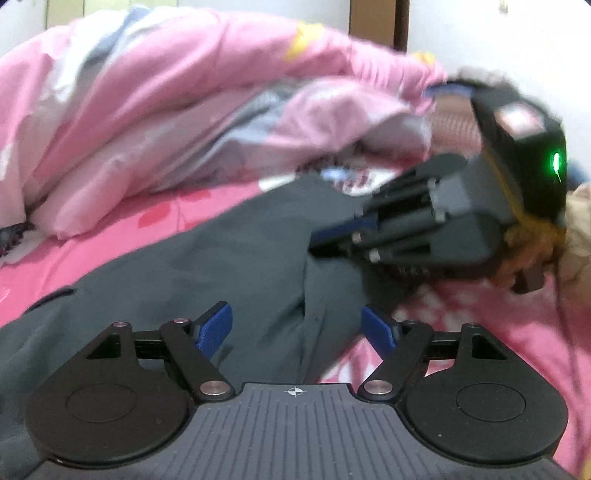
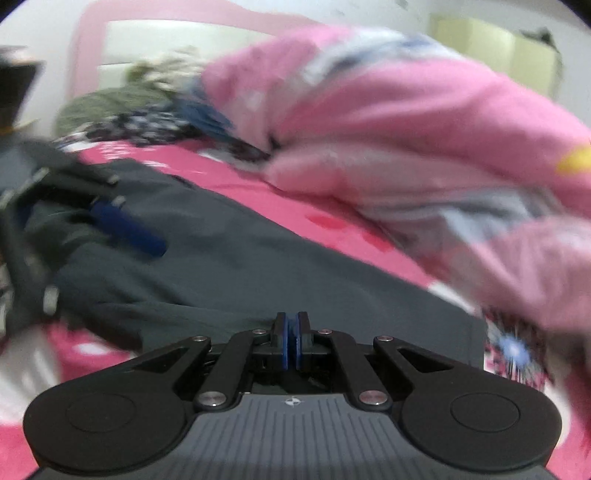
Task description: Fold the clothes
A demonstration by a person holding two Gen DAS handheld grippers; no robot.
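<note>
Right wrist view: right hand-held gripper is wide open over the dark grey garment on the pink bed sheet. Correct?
Not quite. The right hand-held gripper is shut, its blue pads pressed together, as the right wrist view shows. The rest holds: it is over the dark grey garment, which lies on the pink bed sheet.

- A bright pink bedsheet with a paler floral print (image 1: 480,332) covers the bed; red leaf shapes (image 2: 328,221) show on it.
- A bulky pink quilt with grey-blue and yellow patches (image 1: 166,110) lies heaped along the far side of the sheet, its folded edge resting on the bed.
- An olive-green crumpled cloth (image 2: 110,103) sits at the head of the bed, blurred.
- A dark patterned black-and-white fabric (image 2: 136,129) lies just beside it.
- A pink-framed headboard with a pale panel (image 2: 122,40) stands behind.
- A brown wooden door (image 1: 376,22) shows beyond the quilt.
</note>
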